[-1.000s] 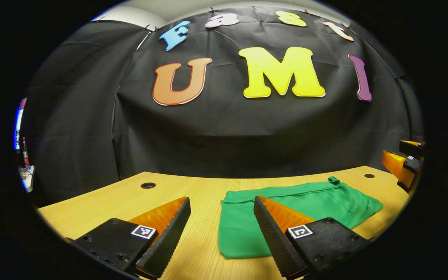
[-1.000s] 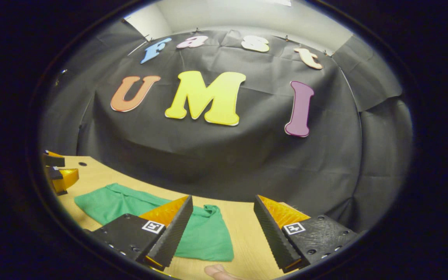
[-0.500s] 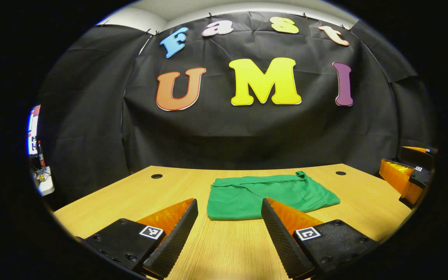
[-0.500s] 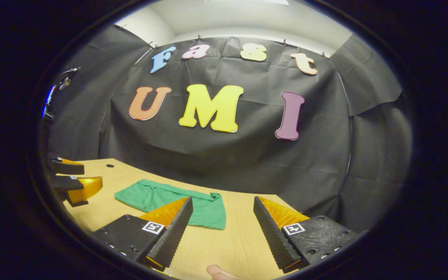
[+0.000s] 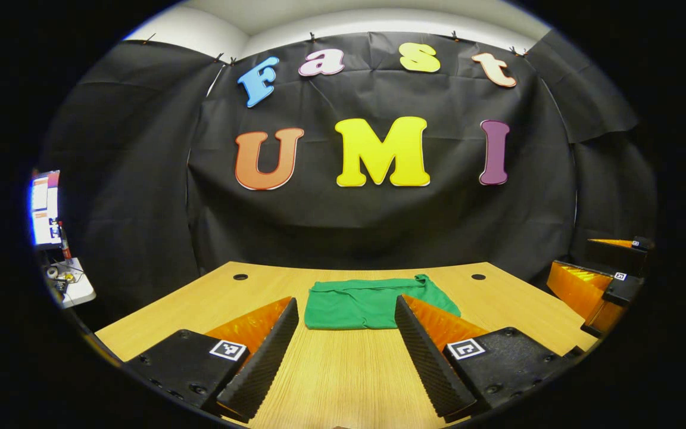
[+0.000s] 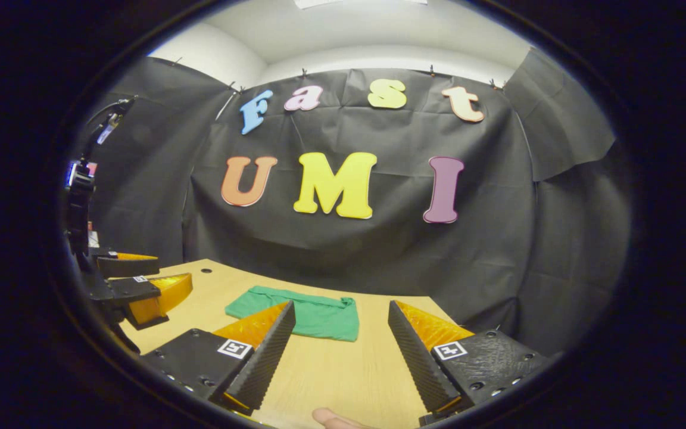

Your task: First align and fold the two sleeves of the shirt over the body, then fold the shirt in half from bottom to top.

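— Where's the green shirt (image 5: 370,301) lying just now?

— Flat on the bench (image 5: 343,381), a compact rectangle in the lower middle of the left gripper view, no sleeves sticking out that I can see. Looks already folded to me, with a small bunched bit at its upper right corner.

— And from the tongs?

— Straight ahead of the left tongs (image 5: 346,345), well apart from them, its long axis running across the frame. In the right gripper view the shirt (image 6: 304,313) sits ahead and to the left of the right tongs (image 6: 340,354), so I'd judge the left ones better lined up with it.

— Holding anything?

— Neither. Both pairs stand wide, with bare bench between the fingers. The right tongs also show at the right edge of the left gripper view.

— So the job's done?

— The shirt lies as the task wants, as far as I can tell; any further move I wouldn't call
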